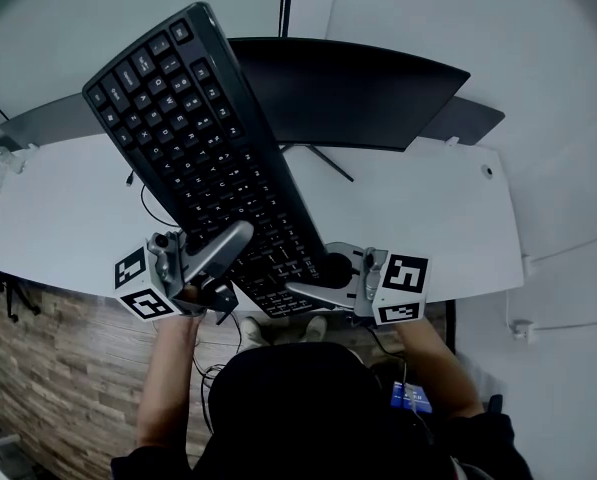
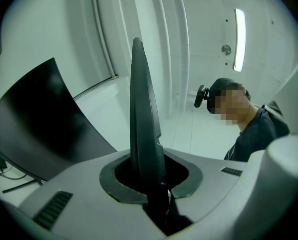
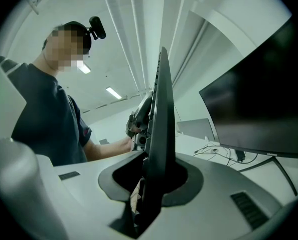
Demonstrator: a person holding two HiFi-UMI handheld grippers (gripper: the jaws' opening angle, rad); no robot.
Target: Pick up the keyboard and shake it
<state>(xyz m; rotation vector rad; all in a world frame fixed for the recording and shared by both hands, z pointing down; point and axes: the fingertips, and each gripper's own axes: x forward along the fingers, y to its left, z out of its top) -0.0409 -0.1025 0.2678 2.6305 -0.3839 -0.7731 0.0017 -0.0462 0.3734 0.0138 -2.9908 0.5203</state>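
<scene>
- Right now, my left gripper (image 1: 240, 240) has its fingers pressed onto the near-left edge of the black keyboard (image 1: 203, 153). In the left gripper view, the keyboard (image 2: 141, 124) stands edge-on, pinched in the notch between my left gripper (image 2: 151, 184) jaws.
- My right gripper (image 1: 313, 278) is clamped the same way on the near-right corner. In the right gripper view, the keyboard's (image 3: 162, 134) thin edge runs straight up out of my right gripper's (image 3: 149, 184) closed jaws.
- The keyboard is clear of the white desk (image 1: 448, 208). Its near end is held between my two grippers, its far end is raised toward the dark curved monitor (image 1: 348, 88), and its key side faces up.
- The key (image 1: 168, 138) legends are too small to read, and I see no brand name.
- The marker cubes (image 1: 143, 283) carry only black-and-white square patterns.
</scene>
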